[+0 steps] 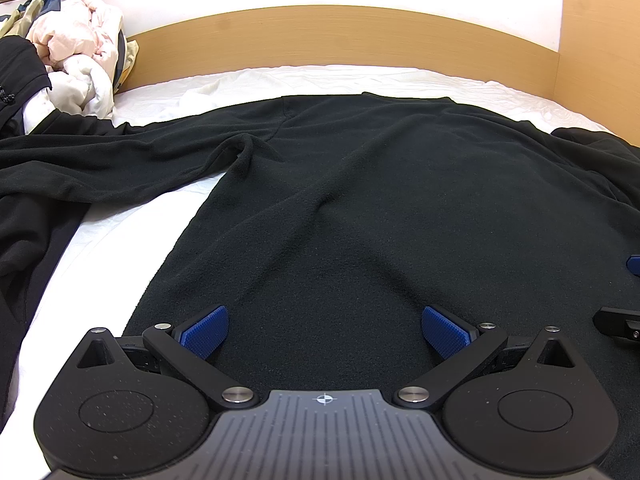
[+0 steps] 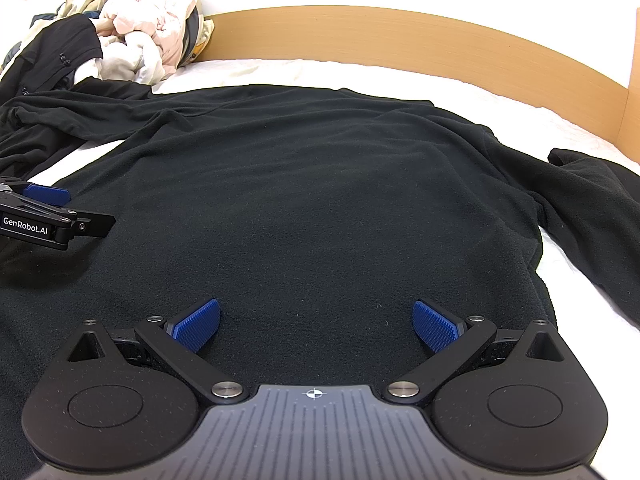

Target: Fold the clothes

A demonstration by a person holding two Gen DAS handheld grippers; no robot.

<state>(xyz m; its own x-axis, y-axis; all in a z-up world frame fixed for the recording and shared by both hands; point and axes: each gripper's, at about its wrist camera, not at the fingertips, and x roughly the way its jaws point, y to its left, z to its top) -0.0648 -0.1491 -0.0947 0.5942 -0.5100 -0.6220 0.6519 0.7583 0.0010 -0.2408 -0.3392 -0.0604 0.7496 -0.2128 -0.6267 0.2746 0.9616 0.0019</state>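
My left gripper (image 1: 325, 330) and right gripper (image 2: 316, 326) both spread wide, empty, black fleece top (image 1: 360, 200) flat beneath, pile of clothes (image 2: 152, 40) far ahead-left

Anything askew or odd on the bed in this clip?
Mostly tidy. The black fleece long-sleeved top lies flat on the white sheet, but a diagonal crease crosses it, and its sleeve is bent. A heap of unfolded pale clothes sits in the far corner.
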